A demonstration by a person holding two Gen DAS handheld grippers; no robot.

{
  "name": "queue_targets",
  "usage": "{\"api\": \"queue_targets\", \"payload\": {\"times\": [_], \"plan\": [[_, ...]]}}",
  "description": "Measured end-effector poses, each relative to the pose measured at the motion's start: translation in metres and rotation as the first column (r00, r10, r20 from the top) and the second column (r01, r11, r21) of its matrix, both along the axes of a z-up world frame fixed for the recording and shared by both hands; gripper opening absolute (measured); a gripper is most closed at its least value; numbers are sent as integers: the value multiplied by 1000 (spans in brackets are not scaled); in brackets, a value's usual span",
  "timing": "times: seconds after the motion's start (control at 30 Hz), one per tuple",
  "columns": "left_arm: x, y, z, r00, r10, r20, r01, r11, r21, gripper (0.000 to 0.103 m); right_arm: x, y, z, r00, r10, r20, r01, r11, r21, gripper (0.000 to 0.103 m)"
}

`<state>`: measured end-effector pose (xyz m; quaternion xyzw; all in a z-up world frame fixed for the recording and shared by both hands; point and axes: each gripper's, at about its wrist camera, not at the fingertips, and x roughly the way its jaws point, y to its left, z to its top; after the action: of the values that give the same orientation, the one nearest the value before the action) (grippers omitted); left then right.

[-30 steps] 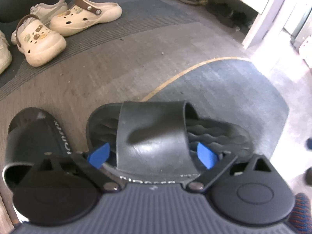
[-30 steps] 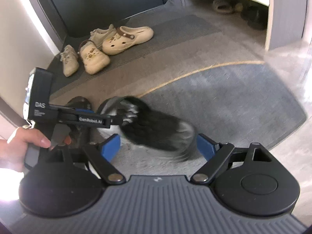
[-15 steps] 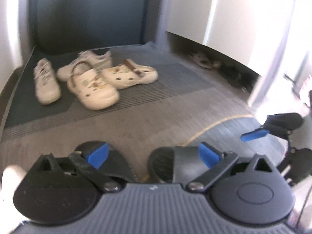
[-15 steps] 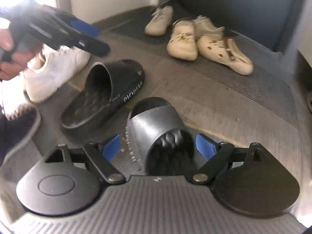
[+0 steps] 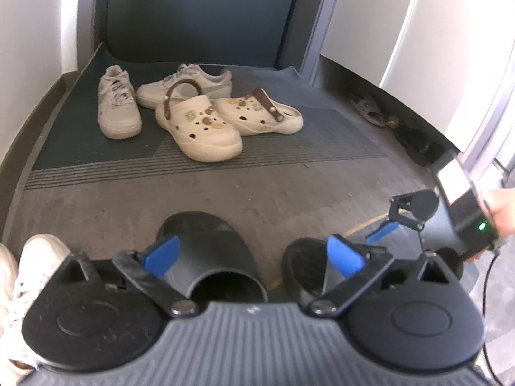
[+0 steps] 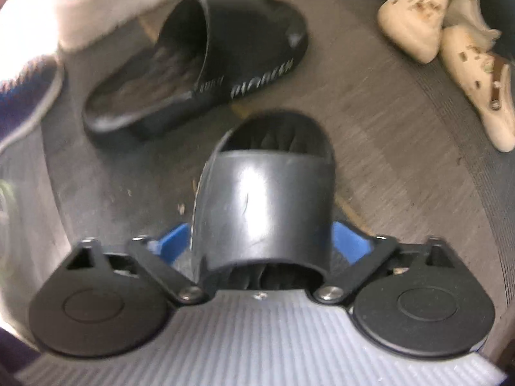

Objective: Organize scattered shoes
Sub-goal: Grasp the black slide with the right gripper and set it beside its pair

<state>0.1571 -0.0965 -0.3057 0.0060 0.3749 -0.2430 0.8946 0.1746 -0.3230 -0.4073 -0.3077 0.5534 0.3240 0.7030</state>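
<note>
The right gripper (image 6: 262, 244), jaws opening, straddles a black slide (image 6: 267, 206), pads seemingly clear of it; the left gripper (image 5: 254, 254) hangs spread and empty above its mate (image 5: 209, 244).

The left wrist camera sits low behind the left gripper (image 5: 252, 254), looking forward and slightly down across the mat (image 5: 289, 186) toward the dark door (image 5: 199, 13), with the cream clogs (image 5: 225, 119) and white sneakers (image 5: 135, 103) well off. The right wrist camera peers steeply down, close over a black slide (image 6: 264, 199) between its own fingers. Both views share the two black slides, the clogs and the grey mat; the left view also catches the right gripper (image 5: 399, 218) at its right edge.
</note>
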Motion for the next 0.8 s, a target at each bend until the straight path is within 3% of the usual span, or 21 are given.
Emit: {"api": "queue_targets", "payload": {"times": [0.1, 0.33, 0.5, 0.57, 0.73, 0.8], "plan": [[-2, 8, 1, 1000, 21, 2, -21, 1000, 1, 100, 1, 1, -16, 1000, -3, -10, 2, 998, -58, 103], [-6, 30, 1, 996, 85, 6, -85, 996, 24, 100, 0, -1, -22, 996, -87, -3, 87, 995, -57, 103], [-7, 47, 1, 991, 130, -7, -130, 991, 25, 100, -1, -20, -10, 960, -279, 23, 278, 960, 37, 96], [-9, 54, 3, 990, 142, -4, -142, 989, 32, 100, -1, -34, 2, 931, -366, 11, 363, 927, 94, 95], [-13, 71, 15, 983, 179, 31, -180, 983, 39, 100, 6, -55, 48, 807, -589, -33, 582, 785, 213, 95], [-18, 85, 22, 965, 257, 53, -259, 966, 27, 100, 11, -46, 73, 773, -631, -61, 623, 738, 260, 95]]}}
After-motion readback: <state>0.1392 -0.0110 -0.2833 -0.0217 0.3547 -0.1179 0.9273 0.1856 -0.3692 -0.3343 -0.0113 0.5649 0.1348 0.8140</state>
